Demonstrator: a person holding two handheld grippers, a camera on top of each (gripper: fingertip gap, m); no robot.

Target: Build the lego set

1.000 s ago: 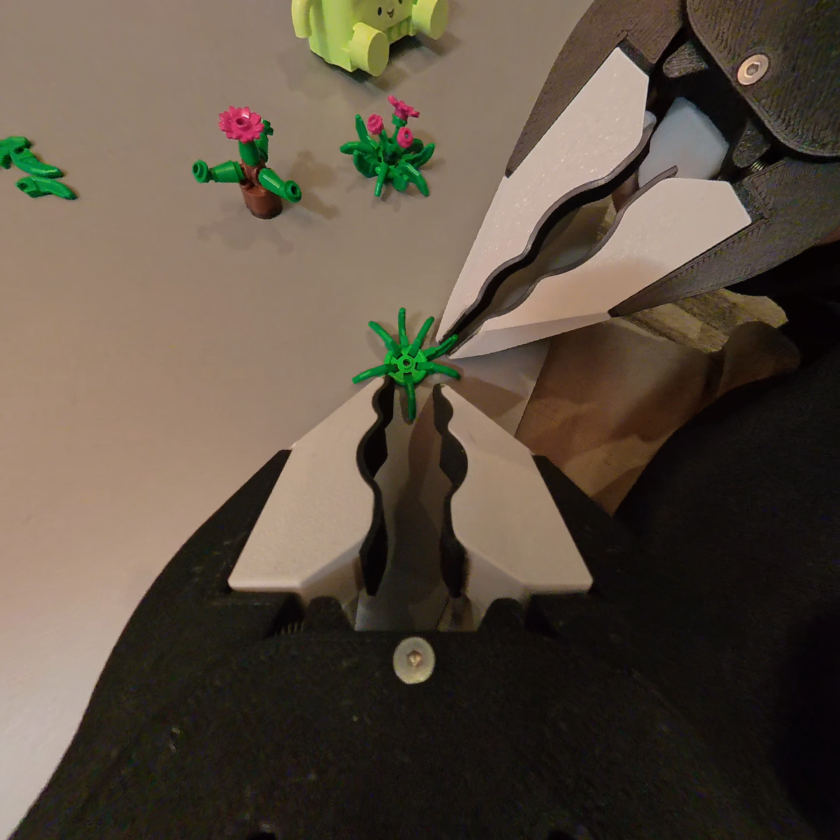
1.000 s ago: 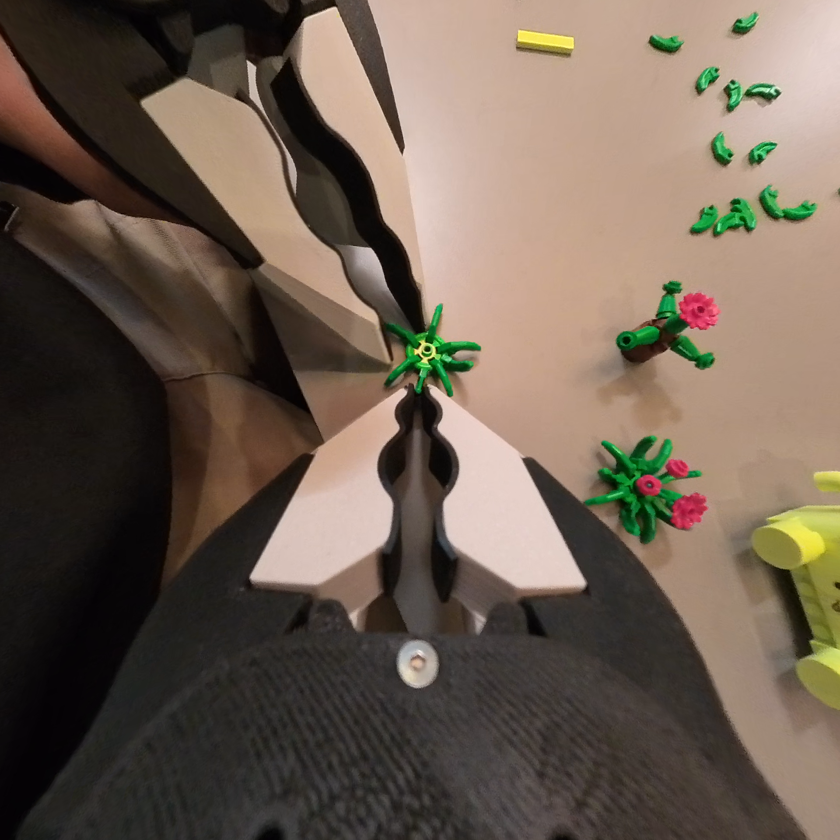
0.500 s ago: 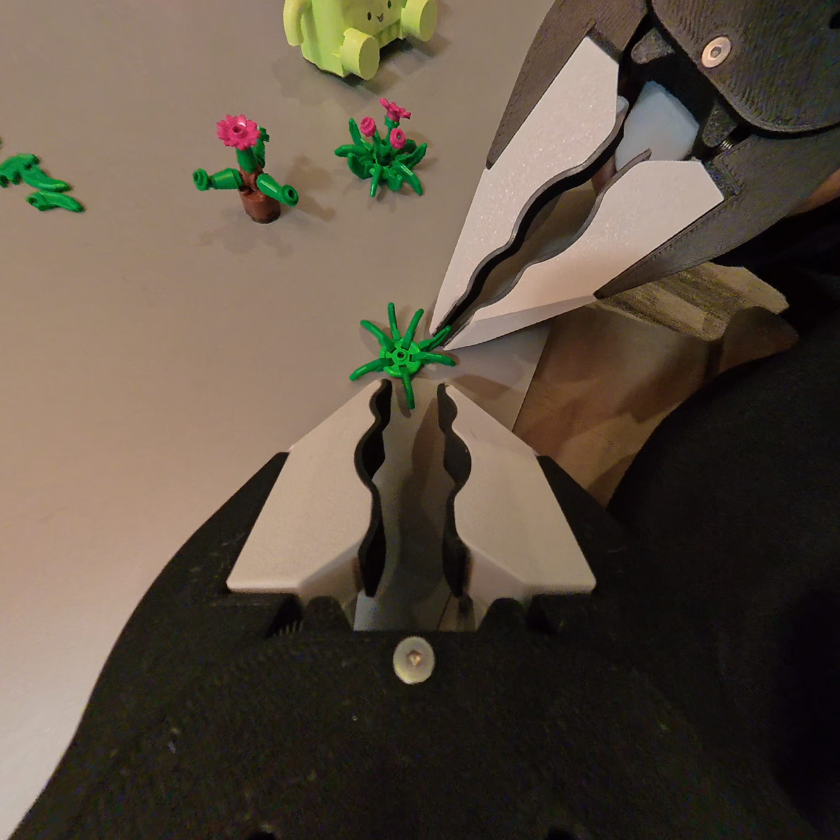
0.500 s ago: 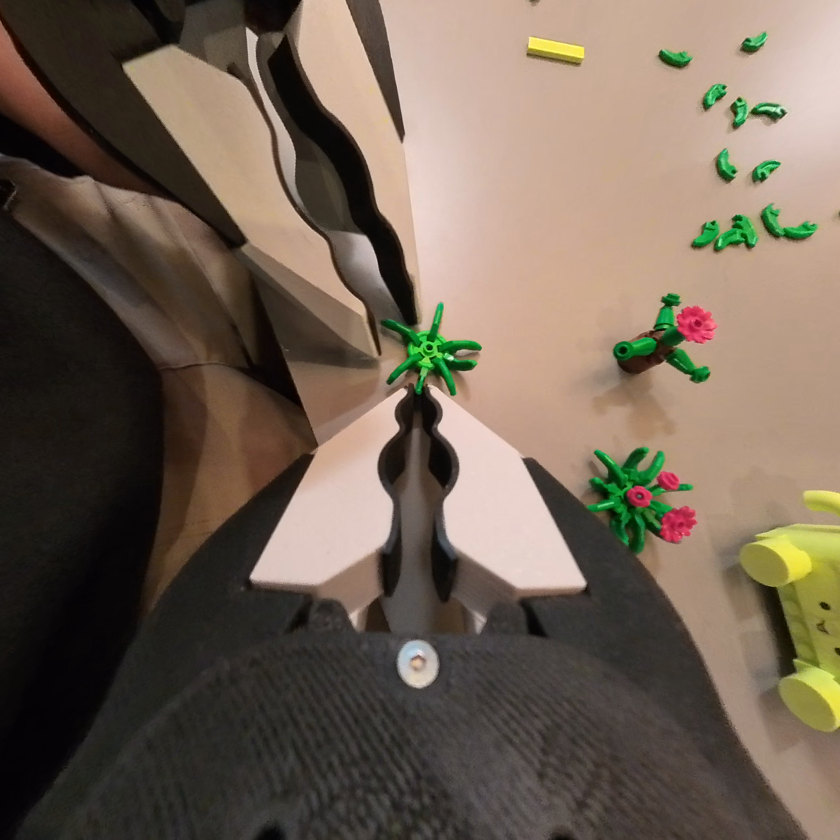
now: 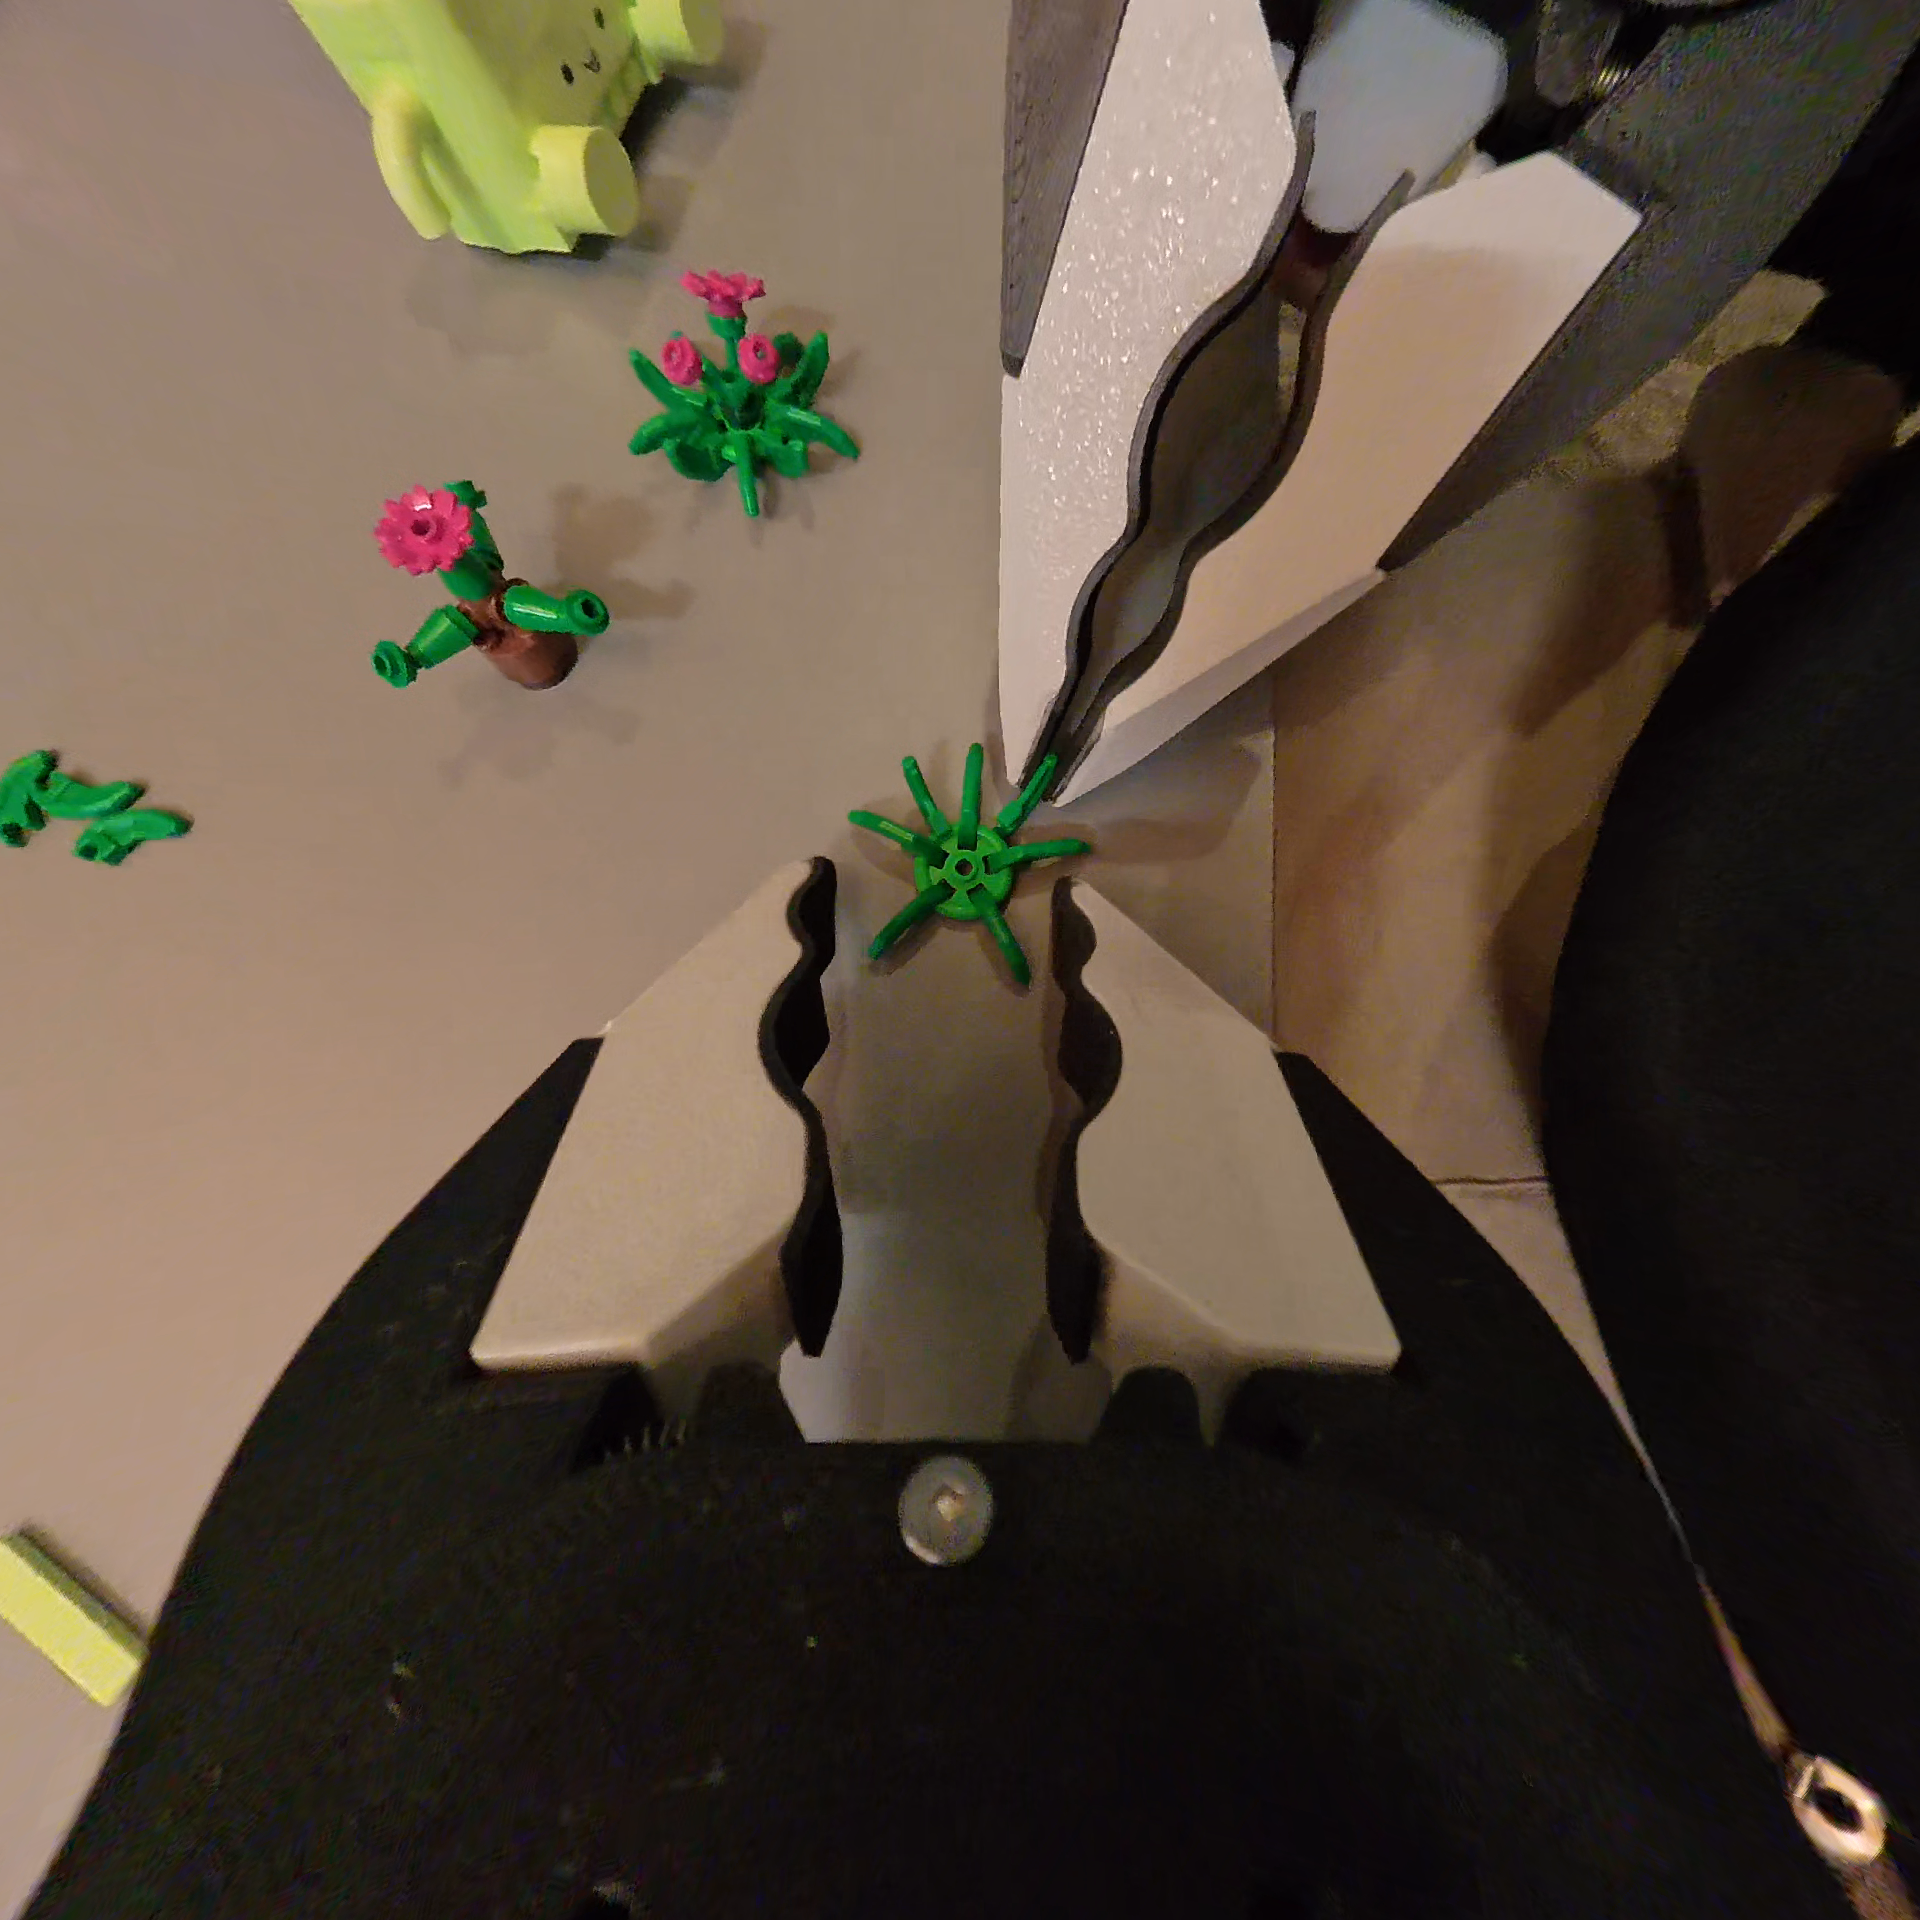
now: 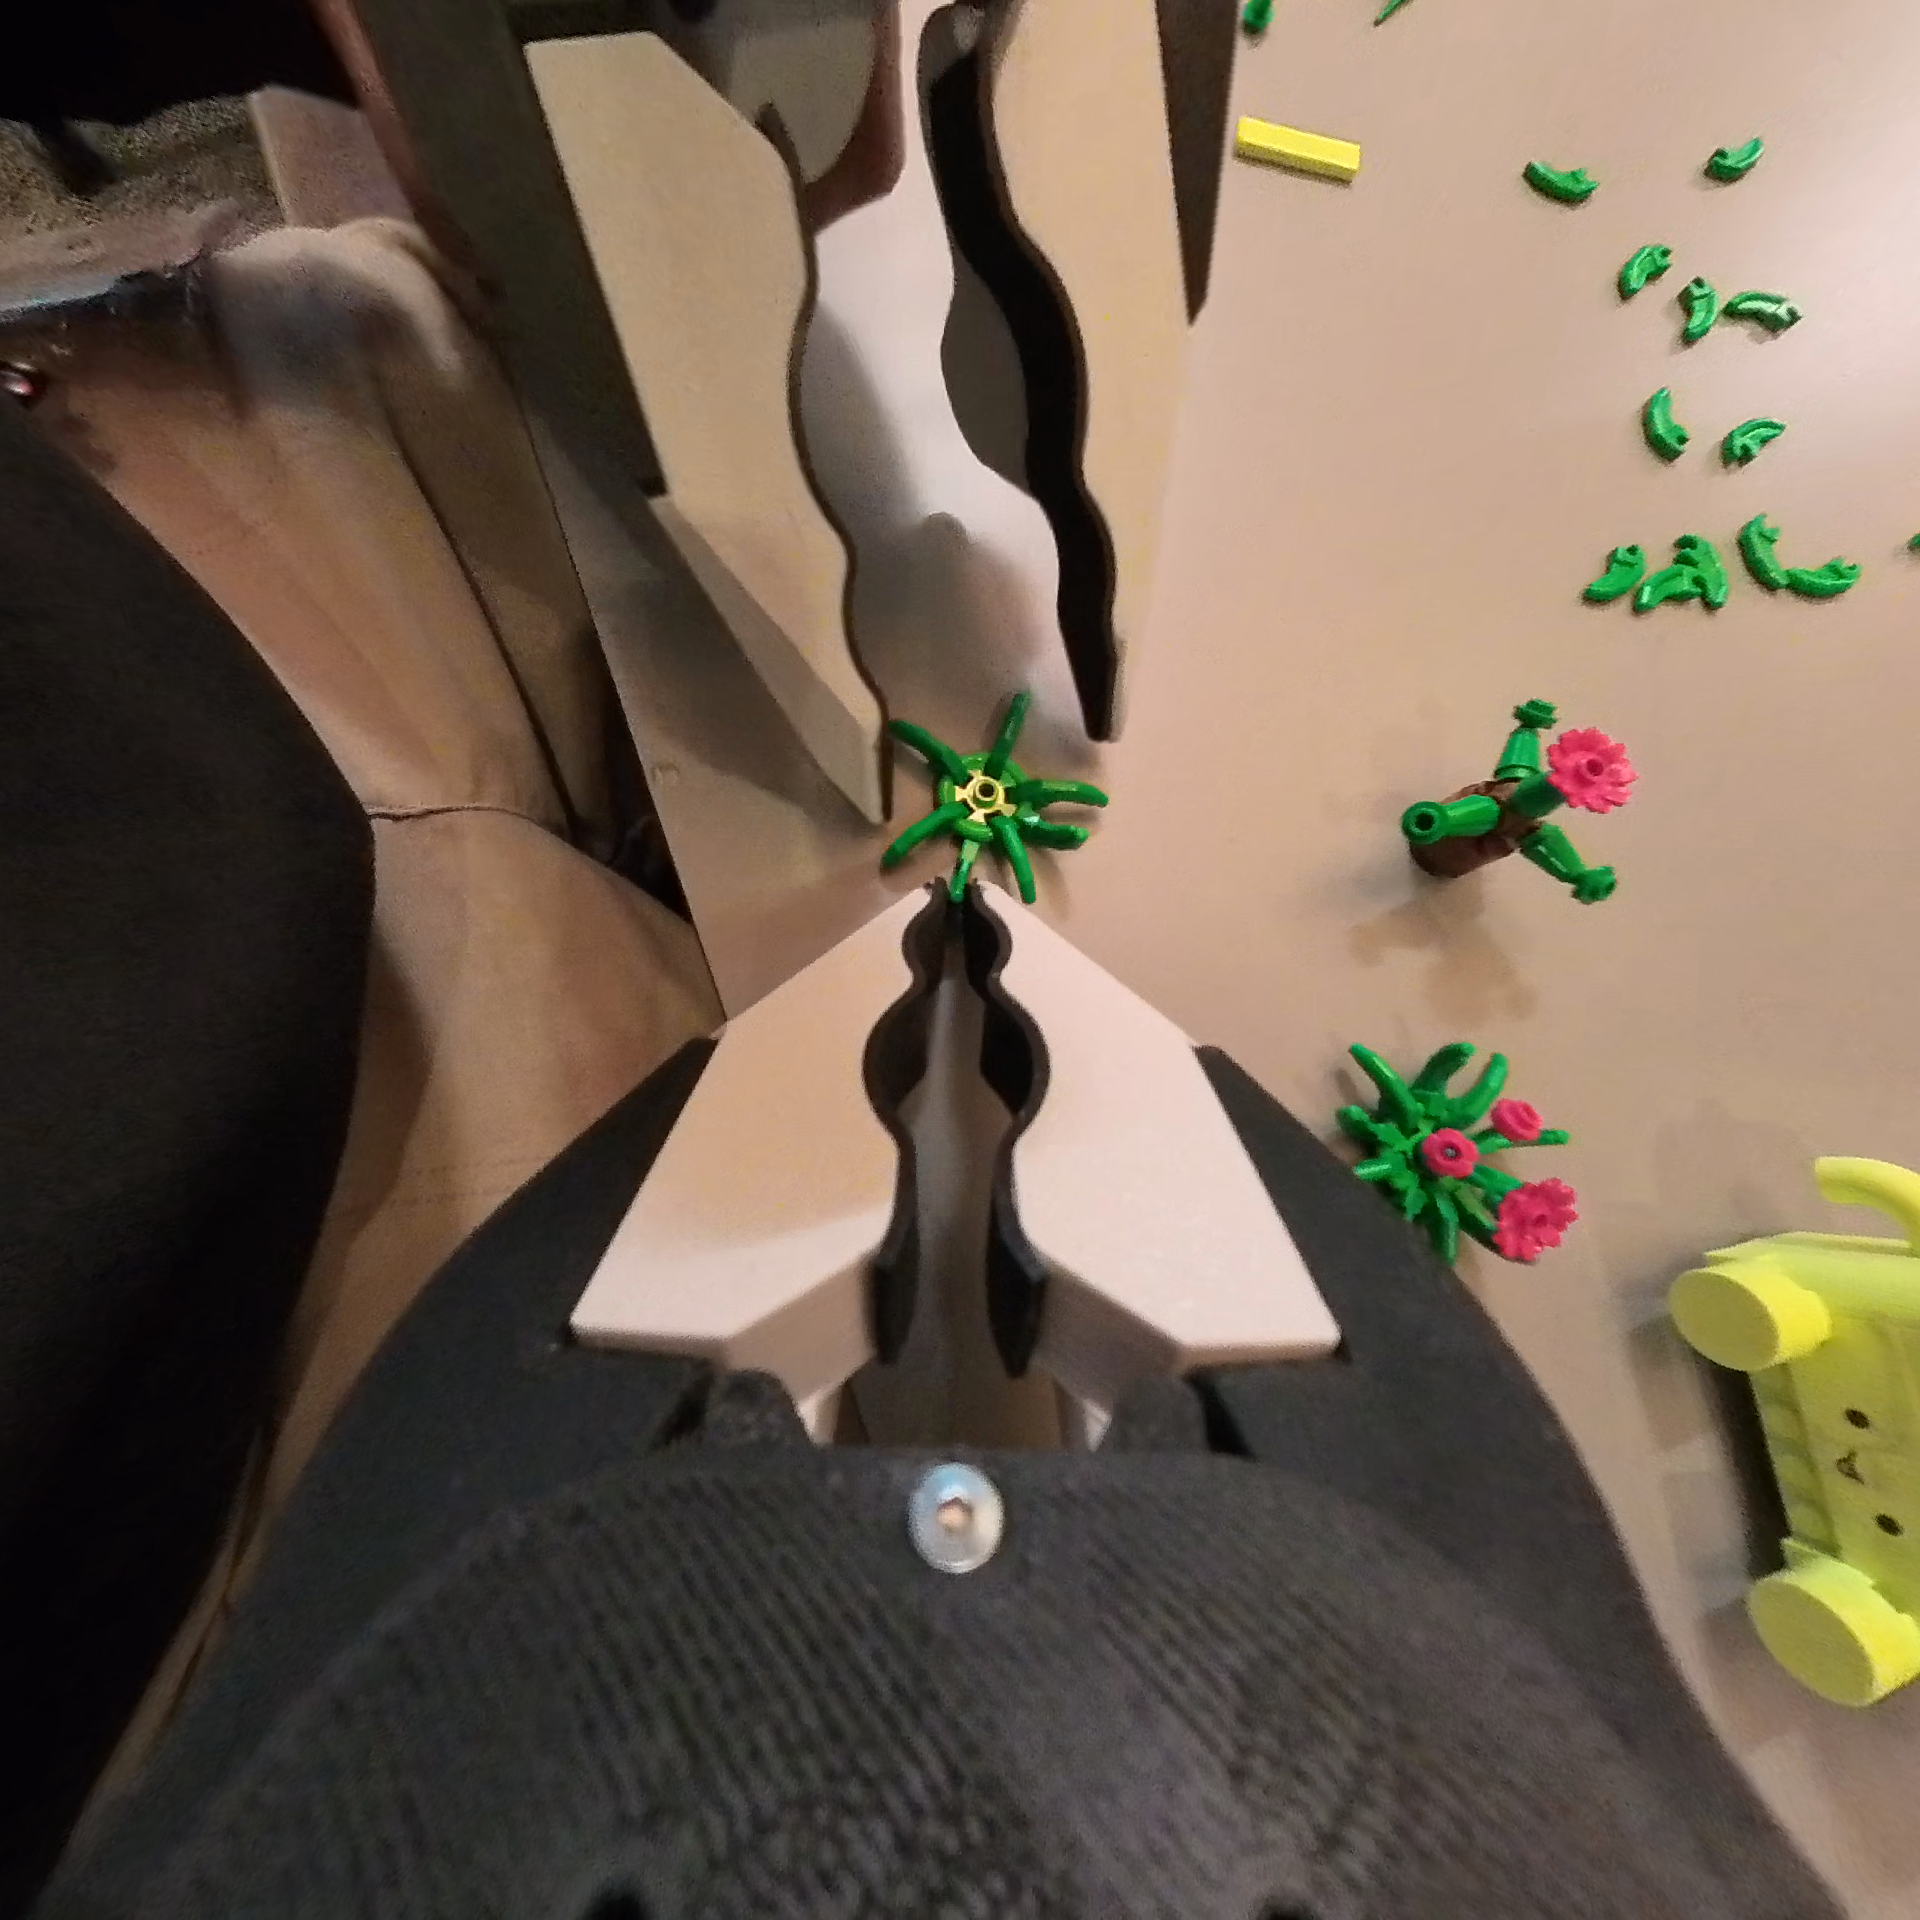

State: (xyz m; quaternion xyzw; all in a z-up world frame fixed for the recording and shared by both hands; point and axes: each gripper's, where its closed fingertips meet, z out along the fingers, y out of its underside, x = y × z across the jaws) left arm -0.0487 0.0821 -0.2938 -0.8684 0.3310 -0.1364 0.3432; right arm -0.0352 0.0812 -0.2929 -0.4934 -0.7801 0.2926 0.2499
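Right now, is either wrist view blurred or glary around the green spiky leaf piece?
Left wrist view: green spiky leaf piece sharp, soft shadow beneath it, yellow-green figure slightly soft, warm dim light. Right wrist view: leaf piece sharp, frame edges smeared and bent by the wide lens; no glare in either.

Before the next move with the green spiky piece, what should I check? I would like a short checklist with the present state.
1. Right gripper shut on one spike of the green spiky piece: ok.
2. Left gripper open, one finger on each side of the piece: ok.
3. Left fingers clear of the spikes: cannot tell.
4. Piece lifted off the table: cannot tell.
5. Loose curved leaves lying on the table: ok.
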